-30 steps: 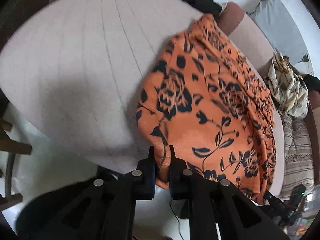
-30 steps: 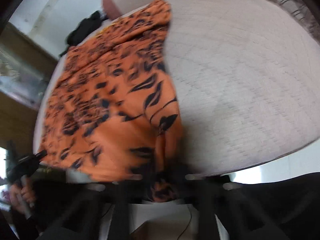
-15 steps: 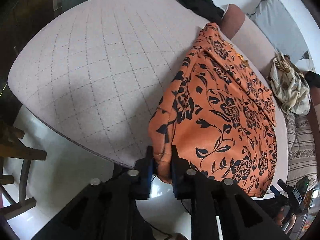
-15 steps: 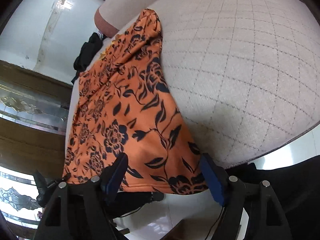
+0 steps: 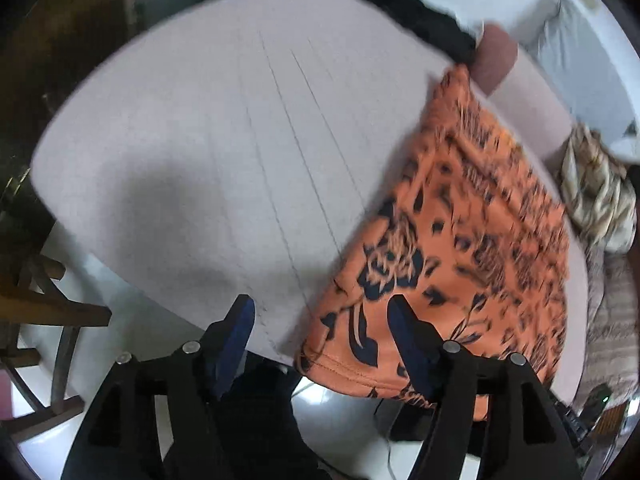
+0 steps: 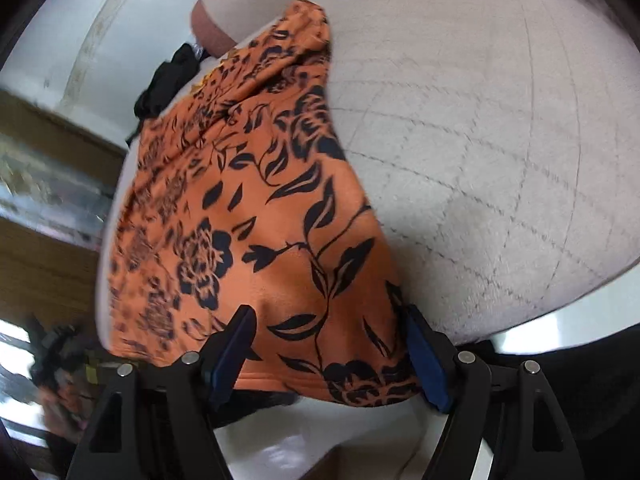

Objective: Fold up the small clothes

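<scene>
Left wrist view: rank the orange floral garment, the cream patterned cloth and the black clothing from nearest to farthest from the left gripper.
1. Orange floral garment: right beside the left gripper, hem at its right finger.
2. Cream patterned cloth: far right, past the garment.
3. Black clothing: top, at the cushion's far edge.

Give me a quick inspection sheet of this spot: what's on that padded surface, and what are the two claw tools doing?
Surface: pale quilted cushion, mostly bare.
Job's things: orange floral garment spread flat, its near hem hanging over the cushion's front edge.
Clutter: black clothing at the far edge; cream patterned cloth heaped beyond the cushion.
Grippers: left gripper opening, garment corner between its pads but not pinched; right gripper open, straddling the hem.
Cables: thin dark cable on the floor.
Surroundings: white glossy floor, wooden chair, wooden panelling.
</scene>
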{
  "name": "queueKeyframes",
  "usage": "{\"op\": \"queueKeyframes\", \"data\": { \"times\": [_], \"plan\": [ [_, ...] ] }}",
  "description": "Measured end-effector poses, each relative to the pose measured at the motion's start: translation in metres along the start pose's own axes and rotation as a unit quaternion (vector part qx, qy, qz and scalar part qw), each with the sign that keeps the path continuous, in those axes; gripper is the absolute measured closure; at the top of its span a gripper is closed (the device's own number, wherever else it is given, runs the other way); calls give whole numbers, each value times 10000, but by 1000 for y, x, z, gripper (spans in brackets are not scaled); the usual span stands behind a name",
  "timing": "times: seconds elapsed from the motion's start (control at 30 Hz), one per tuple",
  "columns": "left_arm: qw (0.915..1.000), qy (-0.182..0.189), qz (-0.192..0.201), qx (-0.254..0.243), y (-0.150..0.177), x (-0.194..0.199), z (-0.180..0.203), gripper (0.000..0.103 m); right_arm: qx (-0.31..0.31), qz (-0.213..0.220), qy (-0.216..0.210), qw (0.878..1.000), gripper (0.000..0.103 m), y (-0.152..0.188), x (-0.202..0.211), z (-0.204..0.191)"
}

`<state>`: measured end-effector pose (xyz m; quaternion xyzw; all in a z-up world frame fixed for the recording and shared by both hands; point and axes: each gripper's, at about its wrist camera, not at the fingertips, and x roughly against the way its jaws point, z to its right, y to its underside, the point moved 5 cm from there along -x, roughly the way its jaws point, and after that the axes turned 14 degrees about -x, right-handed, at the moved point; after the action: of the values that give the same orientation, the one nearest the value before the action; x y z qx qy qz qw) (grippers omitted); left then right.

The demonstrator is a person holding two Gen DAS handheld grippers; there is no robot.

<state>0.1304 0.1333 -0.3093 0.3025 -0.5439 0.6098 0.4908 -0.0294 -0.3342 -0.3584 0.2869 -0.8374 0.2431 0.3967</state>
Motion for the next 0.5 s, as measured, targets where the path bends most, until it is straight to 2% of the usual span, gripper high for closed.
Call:
{"op": "queueKeyframes", "data": {
  "times": [0.03, 0.1, 0.13, 0.17, 0.2, 0.27, 0.3, 0.4, 0.47, 0.5],
  "plan": [
    [9997, 103, -140, -142, 1, -12, 7, 33, 159, 0, 60, 9999, 29, 3, -1, -4],
    [9988, -12, -409, -252, 6, -25, 13, 35, 339, -51, 87, 9994, 51, 8, -2, -9],
    [9984, -58, -498, -277, 8, -29, 16, 50, 395, -62, 125, 9991, 58, 10, -3, -10],
    [9982, 0, -483, -344, 8, -29, 20, 62, 489, -40, 258, 9985, 75, 10, -4, -9],
    [9978, 26, -475, -470, 9, -29, 25, 76, 508, -32, 302, 9982, 77, 9, -4, -8],
    [9963, -154, -478, -690, 9, -30, 31, 82, 434, -71, 229, 9988, 77, 7, -3, -5],
    [9962, -172, -476, -713, 9, -30, 32, 90, 383, -105, 190, 9990, 75, 6, -3, -3],
    [9977, 57, -364, -569, 8, -26, 31, 95, 176, -188, 65, 9996, 74, 4, -4, 0],
    [9980, 222, -301, -509, 8, -23, 28, 95, 420, -218, 83, 9988, 74, 6, -5, -5],
    [9980, 313, -275, -472, 8, -21, 28, 95, 520, -242, 122, 9983, 83, 7, -5, -7]
  ]
}}
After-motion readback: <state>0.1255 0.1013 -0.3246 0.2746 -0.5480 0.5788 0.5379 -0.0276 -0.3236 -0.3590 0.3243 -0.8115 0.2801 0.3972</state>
